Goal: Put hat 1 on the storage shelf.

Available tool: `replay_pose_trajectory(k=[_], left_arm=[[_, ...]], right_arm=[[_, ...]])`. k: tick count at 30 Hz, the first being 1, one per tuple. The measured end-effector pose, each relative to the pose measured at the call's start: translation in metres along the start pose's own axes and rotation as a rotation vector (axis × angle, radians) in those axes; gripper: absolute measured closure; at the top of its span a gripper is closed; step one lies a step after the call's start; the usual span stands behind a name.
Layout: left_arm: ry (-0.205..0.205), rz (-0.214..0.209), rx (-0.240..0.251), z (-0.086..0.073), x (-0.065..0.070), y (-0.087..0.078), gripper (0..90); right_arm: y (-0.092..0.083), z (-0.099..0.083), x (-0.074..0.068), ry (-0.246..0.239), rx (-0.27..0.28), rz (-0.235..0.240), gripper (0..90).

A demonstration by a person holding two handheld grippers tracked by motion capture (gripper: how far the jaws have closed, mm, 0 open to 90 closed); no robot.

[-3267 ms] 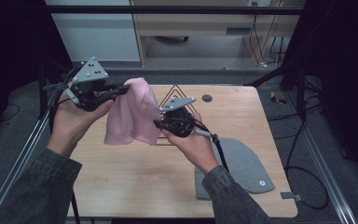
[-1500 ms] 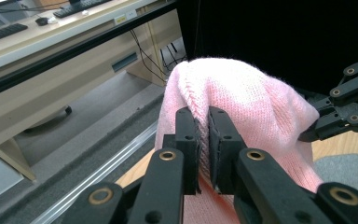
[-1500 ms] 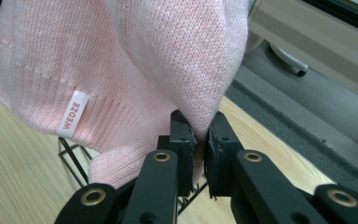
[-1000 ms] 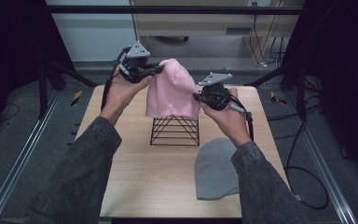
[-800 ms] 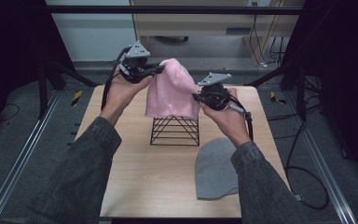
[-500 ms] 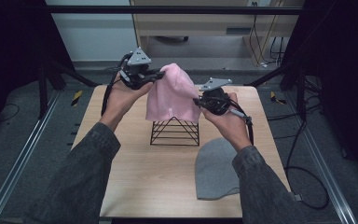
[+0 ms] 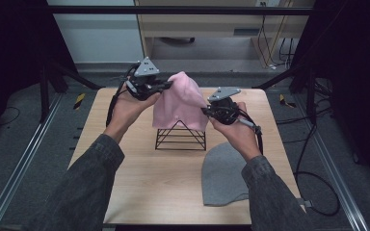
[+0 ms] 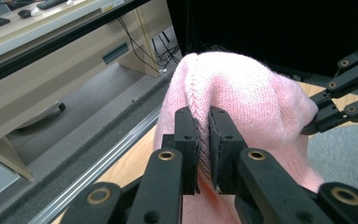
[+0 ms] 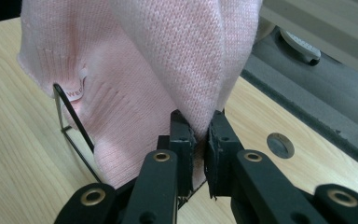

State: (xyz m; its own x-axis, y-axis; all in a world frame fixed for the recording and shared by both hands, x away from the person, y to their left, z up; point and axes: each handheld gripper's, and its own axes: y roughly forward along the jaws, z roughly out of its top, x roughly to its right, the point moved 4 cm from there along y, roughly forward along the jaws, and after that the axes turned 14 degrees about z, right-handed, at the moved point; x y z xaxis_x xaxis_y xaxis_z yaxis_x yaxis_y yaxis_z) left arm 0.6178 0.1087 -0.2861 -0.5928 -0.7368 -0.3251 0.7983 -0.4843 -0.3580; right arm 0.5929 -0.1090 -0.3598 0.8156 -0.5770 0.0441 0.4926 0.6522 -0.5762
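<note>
Lowered since 3.3 s ago and carried to the far middle of the table (image 7: 139, 192): pink hat (image 7: 179, 103), earlier held up in the air at the left, now draped over the top of the black wire rack (image 7: 180, 137). Hands likewise shifted, from the left half of the table to either side of the rack.

Left gripper (image 7: 161, 86) clenched on a fold of the hat's far left edge, up near its crown; seen close in the left gripper view as 2 black jaws pinching the knit (image 8: 242, 93) between them. Right gripper (image 7: 207, 109) clenched on the hat's right edge, lower down and nearer; in the right gripper view, jaws shut on a hanging pleat of pink knit (image 9: 168, 60), with a wire of the rack (image 9: 72, 116) showing under the hem and a small white label sewn there.

Hat stretched between both grips, peak pointing up, hem hanging across the rack's upper wires. Rack standing upright, its triangular front open below the hem.

Grey hat (image 7: 224, 175) lying flat at the near right of the table, apart from the rack, just under the right forearm.
</note>
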Motion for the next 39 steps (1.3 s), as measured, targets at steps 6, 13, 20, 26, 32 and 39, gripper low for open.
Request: replay_pose_trajectory(k=[6, 13, 20, 26, 32, 39], left_arm=[[0.003, -0.008, -0.012, -0.011, 0.007, 0.003, 82.7], [0.008, -0.014, -0.032, -0.024, 0.011, 0.007, 82.7], [0.002, -0.021, -0.036, -0.029, 0.014, 0.006, 82.6], [0.01, -0.02, -0.044, -0.034, 0.015, 0.005, 82.5], [-0.009, -0.016, -0.05, -0.046, 0.012, 0.004, 82.6], [-0.036, 0.009, -0.03, -0.049, 0.004, -0.002, 82.7]], right_arm=[[0.004, -0.013, -0.001, 0.006, -0.022, -0.001, 82.8], [0.011, -0.023, -0.002, 0.004, -0.043, 0.0, 82.7], [0.017, -0.03, -0.003, 0.013, -0.054, 0.015, 82.6], [0.018, -0.029, -0.005, 0.01, -0.057, 0.018, 83.1], [0.017, -0.028, -0.008, 0.003, -0.06, 0.02, 83.4], [0.013, -0.019, -0.011, -0.011, -0.047, 0.02, 83.4]])
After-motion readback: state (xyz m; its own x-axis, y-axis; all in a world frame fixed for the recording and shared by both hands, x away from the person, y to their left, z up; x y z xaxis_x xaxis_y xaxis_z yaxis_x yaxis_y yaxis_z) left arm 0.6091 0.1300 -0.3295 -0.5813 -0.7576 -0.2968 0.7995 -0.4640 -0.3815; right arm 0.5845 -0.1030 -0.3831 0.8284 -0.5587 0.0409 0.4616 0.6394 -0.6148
